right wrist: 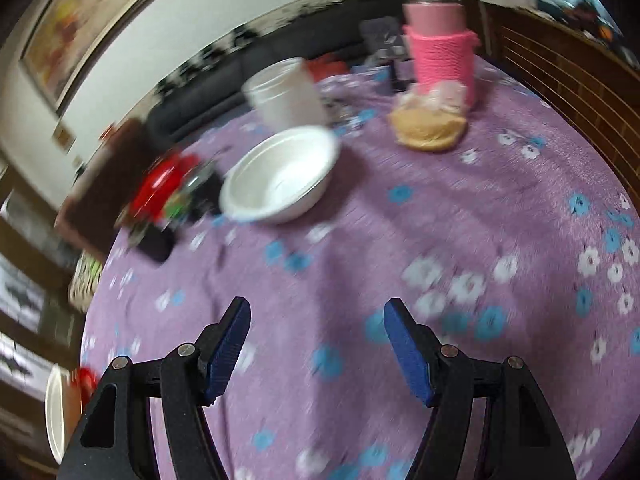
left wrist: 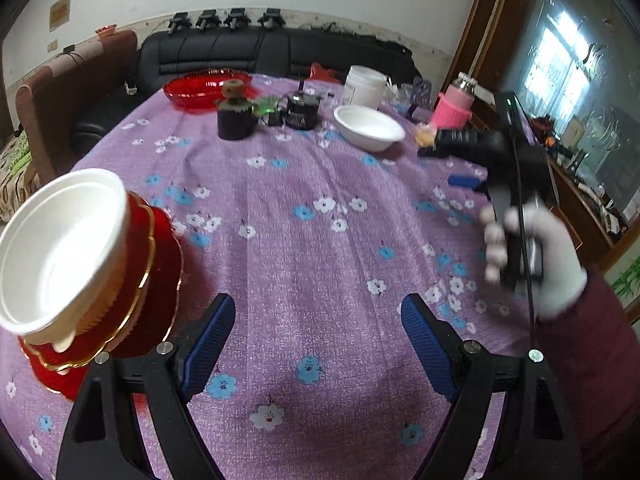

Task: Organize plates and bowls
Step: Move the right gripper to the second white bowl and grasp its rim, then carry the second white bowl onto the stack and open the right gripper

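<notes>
A white bowl (left wrist: 60, 252) sits stacked on red gold-rimmed plates (left wrist: 148, 300) at the table's near left; the stack shows at the left edge of the right wrist view (right wrist: 56, 408). A second white bowl (left wrist: 370, 126) stands alone at the far right of the table, and is ahead of my right gripper (right wrist: 280, 178). A red glass bowl (left wrist: 204, 88) sits at the far left. My left gripper (left wrist: 318, 340) is open and empty, right of the stack. My right gripper (right wrist: 316, 344) is open and empty above the cloth; it also shows, held by a gloved hand, in the left wrist view (left wrist: 508, 172).
The table has a purple flowered cloth (left wrist: 320, 240). At the back stand a dark jar (left wrist: 236, 114), a black box (left wrist: 302, 110), a white tub (left wrist: 364, 86), a pink-sleeved flask (right wrist: 442, 44) and a tan pastry (right wrist: 430, 128). A black sofa (left wrist: 280, 52) lies behind.
</notes>
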A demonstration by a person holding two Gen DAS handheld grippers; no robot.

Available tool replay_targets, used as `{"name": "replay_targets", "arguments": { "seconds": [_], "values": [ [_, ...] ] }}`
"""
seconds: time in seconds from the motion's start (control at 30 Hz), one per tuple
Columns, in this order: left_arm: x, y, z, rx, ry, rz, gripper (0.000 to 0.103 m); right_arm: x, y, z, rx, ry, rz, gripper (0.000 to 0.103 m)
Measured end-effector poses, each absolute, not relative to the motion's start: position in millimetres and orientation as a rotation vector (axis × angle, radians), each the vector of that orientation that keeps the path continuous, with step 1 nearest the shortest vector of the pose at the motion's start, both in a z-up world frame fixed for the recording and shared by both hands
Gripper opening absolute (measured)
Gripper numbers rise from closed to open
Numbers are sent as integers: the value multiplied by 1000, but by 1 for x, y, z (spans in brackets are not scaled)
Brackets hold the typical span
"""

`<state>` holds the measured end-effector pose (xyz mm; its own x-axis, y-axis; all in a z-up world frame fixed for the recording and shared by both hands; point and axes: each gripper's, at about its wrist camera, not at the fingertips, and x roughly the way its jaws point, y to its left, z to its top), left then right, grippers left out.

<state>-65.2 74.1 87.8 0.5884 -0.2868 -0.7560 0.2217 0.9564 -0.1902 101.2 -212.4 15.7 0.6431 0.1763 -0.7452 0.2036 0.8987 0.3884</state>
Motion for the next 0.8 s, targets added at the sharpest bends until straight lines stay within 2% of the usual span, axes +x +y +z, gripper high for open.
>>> {"name": "replay_targets", "arguments": {
  "seconds": [0.17,0.4,0.43,0.47,0.53,0.6,0.67,0.8],
  "values": [
    [-52,67,73,-53,932,-295,84,152,-227,7,509,904,-42,73],
    [-42,58,55,-14,997,-308,84,207,-228,-10,520,844,-1,74],
    [-41,56,52,-9,1005,-307,84,211,-227,-14,518,851,3,71],
    [-41,56,51,-5,1010,-306,84,215,-226,-19,520,861,13,67],
    [-40,56,47,-4,1020,-300,84,221,-223,-28,543,876,64,34],
    [-40,58,47,-13,1025,-292,84,220,-223,-33,586,894,89,19],
    [-42,60,49,-24,1020,-287,84,215,-222,-33,636,894,119,13],
    [-49,65,59,-60,999,-293,84,188,-208,-16,606,916,218,11]
  ]
}}
